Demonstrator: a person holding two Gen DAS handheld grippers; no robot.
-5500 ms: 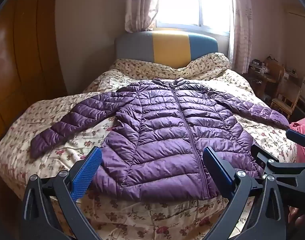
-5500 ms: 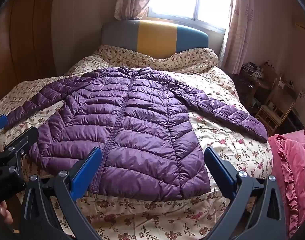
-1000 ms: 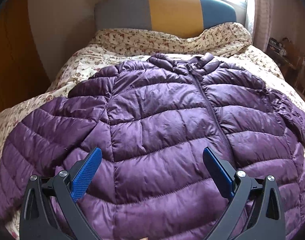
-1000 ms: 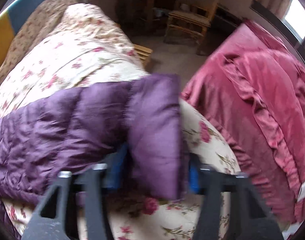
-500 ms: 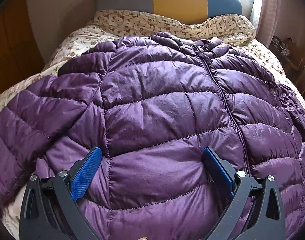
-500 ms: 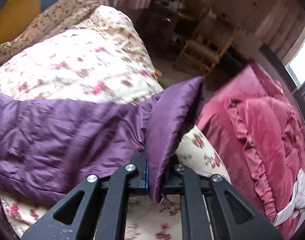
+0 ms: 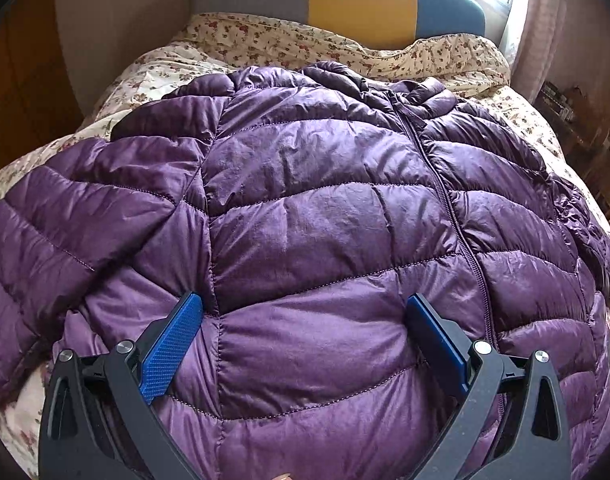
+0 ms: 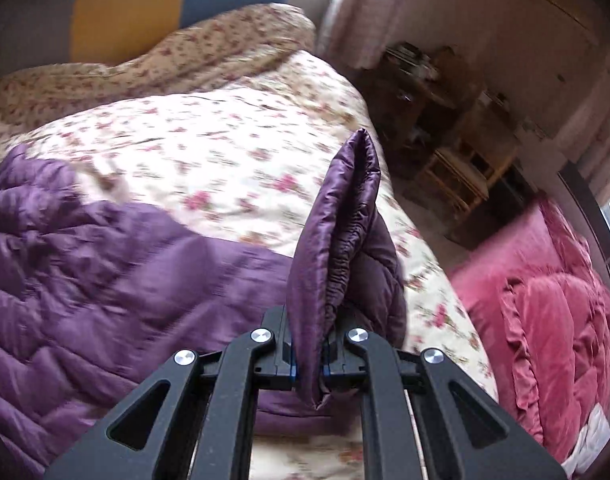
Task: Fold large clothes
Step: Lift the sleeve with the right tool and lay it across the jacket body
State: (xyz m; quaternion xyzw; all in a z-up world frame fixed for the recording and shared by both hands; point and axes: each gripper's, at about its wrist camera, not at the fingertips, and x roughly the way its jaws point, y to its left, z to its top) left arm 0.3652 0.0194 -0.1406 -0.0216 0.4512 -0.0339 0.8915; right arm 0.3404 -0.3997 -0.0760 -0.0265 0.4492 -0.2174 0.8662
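A purple quilted puffer jacket (image 7: 313, 216) lies front up on the floral bed (image 7: 241, 52), zipper (image 7: 445, 200) closed. My left gripper (image 7: 305, 312) is open, its blue pads resting close over the jacket's left chest panel, holding nothing. In the right wrist view my right gripper (image 8: 308, 354) is shut on the cuff (image 8: 337, 240) of the jacket's right sleeve, which stands up from the jaws, lifted off the bed (image 8: 209, 148). The rest of the sleeve and body (image 8: 85, 272) lies to the left.
A padded headboard (image 7: 345, 4) in grey, yellow and blue stands at the back. A pink ruffled quilt (image 8: 553, 320) lies right of the bed. A wooden chair (image 8: 461, 176) and cluttered furniture stand beyond the bed's right edge. A wooden wardrobe (image 7: 13, 80) is at the left.
My right gripper closed on the sleeve cuff and has lifted it so it now stands upright. My left gripper moved in lower over the jacket's left chest, staying open.
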